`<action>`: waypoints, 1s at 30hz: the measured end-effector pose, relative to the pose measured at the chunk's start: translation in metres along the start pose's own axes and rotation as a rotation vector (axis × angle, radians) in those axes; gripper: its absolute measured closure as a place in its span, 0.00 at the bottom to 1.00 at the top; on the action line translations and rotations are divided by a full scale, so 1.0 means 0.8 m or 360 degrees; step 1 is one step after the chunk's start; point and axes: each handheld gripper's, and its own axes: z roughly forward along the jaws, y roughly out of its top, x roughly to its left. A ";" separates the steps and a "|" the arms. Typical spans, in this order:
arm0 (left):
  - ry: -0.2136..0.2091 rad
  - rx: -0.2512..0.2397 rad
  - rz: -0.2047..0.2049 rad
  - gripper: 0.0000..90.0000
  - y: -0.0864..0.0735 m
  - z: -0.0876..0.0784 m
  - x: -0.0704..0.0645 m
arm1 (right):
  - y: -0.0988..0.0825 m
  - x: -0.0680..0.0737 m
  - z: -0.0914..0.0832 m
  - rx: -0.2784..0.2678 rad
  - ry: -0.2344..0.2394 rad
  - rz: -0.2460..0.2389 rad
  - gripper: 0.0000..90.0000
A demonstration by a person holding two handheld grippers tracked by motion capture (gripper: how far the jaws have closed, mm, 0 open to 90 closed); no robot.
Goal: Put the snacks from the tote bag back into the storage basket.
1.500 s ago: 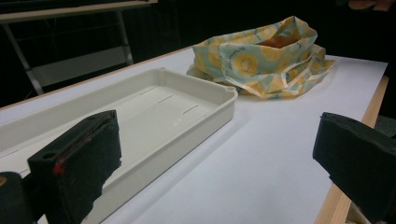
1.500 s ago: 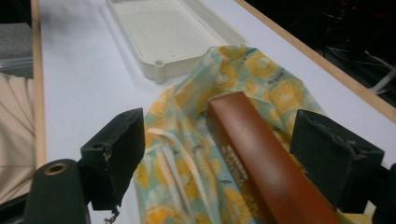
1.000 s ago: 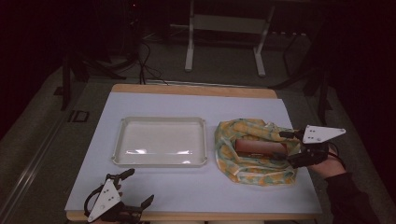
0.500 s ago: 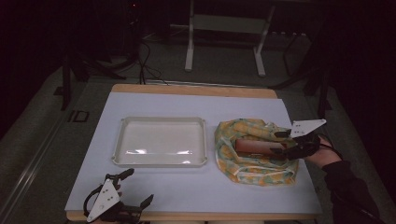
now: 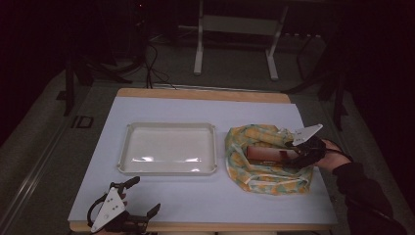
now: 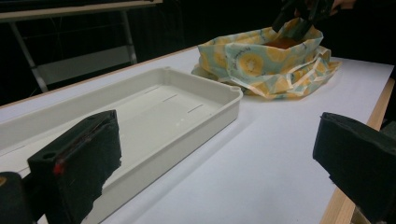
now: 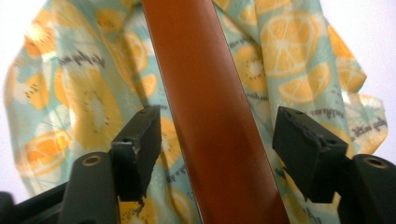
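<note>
A cloth bag (image 5: 266, 171) printed with orange and kiwi slices lies open on the right of the white table. In it lies a long red-brown bar (image 5: 262, 153) (image 7: 210, 116). My right gripper (image 5: 288, 153) (image 7: 222, 154) stands open over the bar's right end, one jaw on each side, with a gap between each jaw and the bar. My left gripper (image 5: 144, 196) (image 6: 217, 172) rests at the table's front left corner, open wide with nothing between its jaws. In the left gripper view the bag (image 6: 252, 60) lies farther off with the right gripper (image 6: 303, 11) above it.
An empty white plastic tray (image 5: 166, 125) (image 6: 224, 91) sits left of the bag in the middle of the table (image 5: 205, 200). The table's wooden front edge (image 6: 373, 112) runs close to my left gripper. Metal stand legs (image 5: 235, 44) stand on the floor beyond.
My right gripper has moved left and down from beside the bag, so its jaws now straddle the end of the red-brown bar. The left gripper has not moved.
</note>
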 end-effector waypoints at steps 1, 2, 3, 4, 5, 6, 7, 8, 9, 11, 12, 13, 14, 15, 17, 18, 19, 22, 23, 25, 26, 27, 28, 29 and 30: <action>0.0001 0.0000 0.0000 0.01 0.000 0.000 0.000 | -0.001 0.000 0.001 0.0021 0.0005 -0.0007 0.36; 0.0002 0.0001 0.0000 0.01 0.000 0.000 0.000 | -0.002 0.000 0.004 0.0045 0.0001 -0.0018 0.34; 0.0002 0.0001 0.0000 0.01 0.000 0.000 0.000 | -0.002 0.000 0.004 0.0045 0.0001 -0.0018 0.34; 0.0004 0.0003 0.0000 0.01 0.000 0.000 0.000 | -0.004 -0.002 0.006 0.0071 -0.0004 -0.0031 0.34; 0.0004 0.0003 -0.0002 0.01 0.000 0.000 0.000 | -0.005 -0.003 0.006 0.0083 -0.0003 -0.0033 0.34; 0.0004 0.0003 -0.0002 0.01 0.000 0.000 0.000 | -0.005 -0.003 0.006 0.0083 -0.0003 -0.0033 0.34; 0.0005 0.0006 0.0000 0.01 0.000 0.001 0.001 | -0.005 -0.004 0.008 0.0096 0.0007 -0.0029 0.34; 0.0004 0.0006 -0.0002 0.01 0.000 0.000 0.001 | -0.006 -0.005 0.010 0.0123 0.0000 -0.0045 0.34; 0.0005 0.0001 -0.0007 0.01 0.000 0.001 0.000 | -0.006 -0.006 0.011 0.0136 -0.0006 -0.0040 0.33; 0.0008 -0.0001 -0.0006 0.01 0.000 0.000 0.001 | -0.006 -0.008 0.012 0.0151 -0.0007 -0.0047 0.33; 0.0007 0.0000 -0.0008 0.01 0.000 0.001 0.001 | -0.006 -0.008 0.013 0.0166 -0.0003 -0.0050 0.33; 0.0006 0.0001 -0.0007 0.01 -0.001 0.001 0.001 | -0.006 -0.009 0.015 0.0182 -0.0005 -0.0049 0.33; 0.0005 0.0005 -0.0008 0.01 -0.001 0.001 0.001 | -0.006 -0.010 0.016 0.0193 0.0010 -0.0048 0.33; 0.0005 0.0007 -0.0008 0.01 -0.001 0.001 0.001 | -0.006 -0.010 0.018 0.0212 0.0015 -0.0059 0.33; 0.0002 0.0005 -0.0010 0.01 -0.001 0.001 0.000 | -0.006 -0.011 0.020 0.0232 0.0033 -0.0059 0.35; 0.0002 0.0006 -0.0008 0.01 -0.001 0.001 0.000 | -0.006 -0.010 0.021 0.0238 0.0031 -0.0069 0.35; 0.0002 0.0007 -0.0008 0.01 -0.001 0.001 0.000 | -0.006 -0.011 0.022 0.0238 0.0044 -0.0075 0.36; 0.0001 0.0008 -0.0006 0.01 -0.001 0.000 0.000 | -0.006 -0.012 0.025 0.0253 0.0057 -0.0093 0.39; -0.0001 0.0009 -0.0006 0.01 -0.001 0.000 0.000 | -0.006 -0.011 0.026 0.0255 0.0064 -0.0102 0.39; -0.0003 0.0013 -0.0002 0.01 -0.001 0.001 0.000 | -0.006 -0.011 0.028 0.0268 0.0070 -0.0111 0.40; -0.0005 0.0014 -0.0006 0.01 -0.001 0.001 0.000 | -0.006 -0.011 0.028 0.0267 0.0073 -0.0128 0.41; -0.0007 0.0013 -0.0007 0.01 -0.001 0.001 0.000 | -0.006 -0.011 0.028 0.0268 0.0077 -0.0133 0.43; -0.0007 0.0013 -0.0003 0.01 -0.001 0.001 0.000 | -0.005 -0.011 0.027 0.0268 0.0087 -0.0138 0.46; -0.0007 0.0013 -0.0002 0.01 -0.001 0.001 0.000 | -0.005 -0.011 0.026 0.0263 0.0093 -0.0145 0.46; -0.0010 0.0014 -0.0005 0.01 -0.001 0.001 0.000 | -0.005 -0.011 0.025 0.0264 0.0099 -0.0146 0.47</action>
